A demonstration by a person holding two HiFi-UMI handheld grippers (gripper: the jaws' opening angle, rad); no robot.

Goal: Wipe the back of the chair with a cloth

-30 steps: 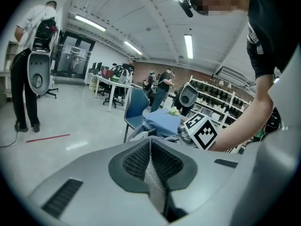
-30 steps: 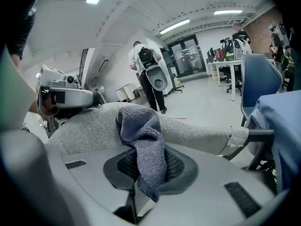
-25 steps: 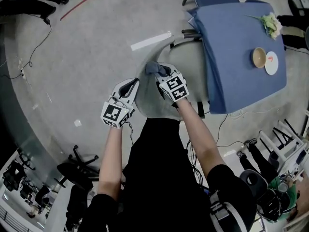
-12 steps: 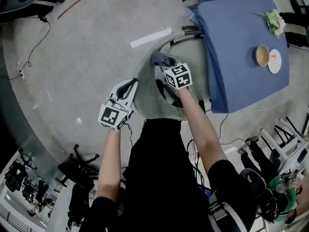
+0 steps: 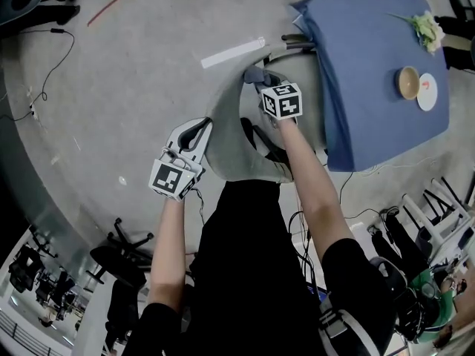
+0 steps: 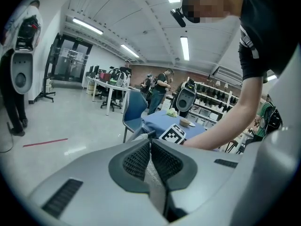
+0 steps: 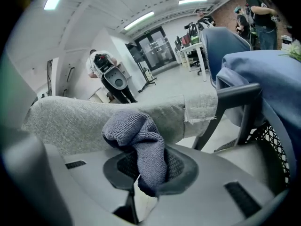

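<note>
The chair back (image 5: 228, 128) is covered in light grey fabric and curves away from me beside the blue table. My right gripper (image 5: 260, 81) is shut on a bunched blue-grey cloth (image 5: 254, 74) and presses it against the far end of the chair back. In the right gripper view the cloth (image 7: 138, 145) hangs out of the jaws, right against the grey fabric of the chair back (image 7: 89, 121). My left gripper (image 5: 197, 130) is shut on the near left edge of the fabric; in the left gripper view a thin grey strip (image 6: 155, 182) sits pinched between the pads.
A table with a blue tablecloth (image 5: 371, 87) stands close on the right, holding a bowl (image 5: 407, 82), a plate (image 5: 427, 93) and flowers (image 5: 430, 30). The chair's dark armrest (image 7: 237, 95) touches the tablecloth. A white tape strip (image 5: 232, 53) lies on the floor beyond.
My right gripper has slid the cloth along the chair back, away from me toward its far end. The left gripper has stayed on the fabric edge.
</note>
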